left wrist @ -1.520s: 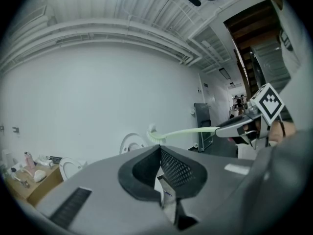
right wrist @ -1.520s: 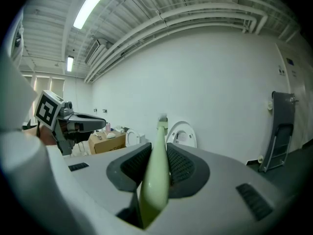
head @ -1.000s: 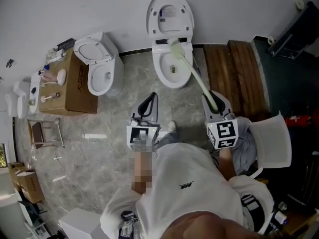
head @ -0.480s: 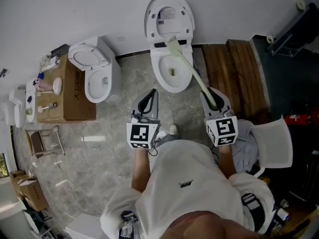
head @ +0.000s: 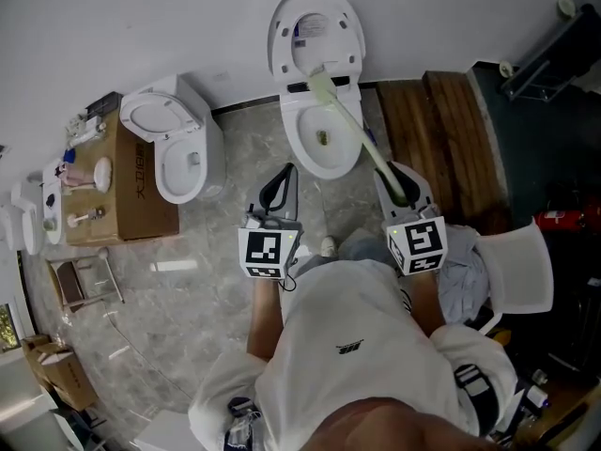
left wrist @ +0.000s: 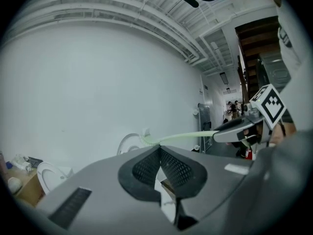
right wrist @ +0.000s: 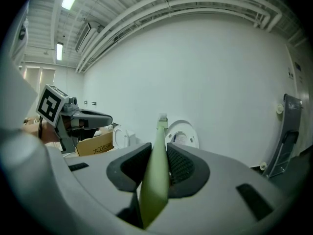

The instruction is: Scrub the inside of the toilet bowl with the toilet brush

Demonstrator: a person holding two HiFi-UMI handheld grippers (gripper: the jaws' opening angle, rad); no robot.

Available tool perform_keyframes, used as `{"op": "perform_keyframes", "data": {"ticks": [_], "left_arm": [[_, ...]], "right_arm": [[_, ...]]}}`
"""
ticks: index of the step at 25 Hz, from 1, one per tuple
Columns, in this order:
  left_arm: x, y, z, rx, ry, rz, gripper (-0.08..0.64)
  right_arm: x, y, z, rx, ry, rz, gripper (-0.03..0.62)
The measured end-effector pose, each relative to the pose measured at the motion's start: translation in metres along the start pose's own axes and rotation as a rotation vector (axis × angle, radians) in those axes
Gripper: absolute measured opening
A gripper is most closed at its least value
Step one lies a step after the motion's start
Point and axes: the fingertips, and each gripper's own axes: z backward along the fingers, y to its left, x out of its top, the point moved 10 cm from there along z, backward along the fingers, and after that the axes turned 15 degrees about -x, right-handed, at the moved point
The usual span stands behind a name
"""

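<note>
Now R gripper [head: 399,192] pinches toilet brush [head: 362,139], head at toilet bowl [head: 293,134] back rim; L gripper [head: 280,192] pressed together.

The left hand-held gripper [head: 280,184] and right hand-held gripper [head: 398,186] each have a grey body, black mesh-textured pads [left wrist: 145,168] and a white cube [head: 269,252] bearing black square markers. The person wears a white T-shirt [head: 347,383] with a small dark logo [head: 349,349].

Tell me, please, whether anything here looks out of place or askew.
A second toilet stands askew to the wall, beside a cardboard box, and a white strip lies loose on the floor. The brush in the right gripper looks fine.
</note>
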Motion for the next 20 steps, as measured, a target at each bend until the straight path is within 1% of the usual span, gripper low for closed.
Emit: {"op": "perform_keyframes", "data": {"ticks": [4, 10, 15, 20], "left_arm": [[-0.005, 0.011, -0.011, -0.012, 0.008, 0.012, 0.011], [-0.004, 0.027, -0.033, -0.020, 0.010, 0.011, 0.011], [-0.003, 0.043, -0.054, -0.016, 0.015, 0.017, 0.011], [-0.006, 0.062, -0.084, -0.010, 0.030, 0.029, 0.011]], "right_arm": [[-0.001, 0.000, -0.011, -0.008, 0.019, 0.005, 0.089], [-0.001, -0.011, -0.035, -0.018, 0.028, 0.004, 0.089], [0.003, -0.020, -0.061, -0.012, 0.029, 0.000, 0.089], [0.002, -0.033, -0.095, 0.000, 0.051, -0.004, 0.089]]}}
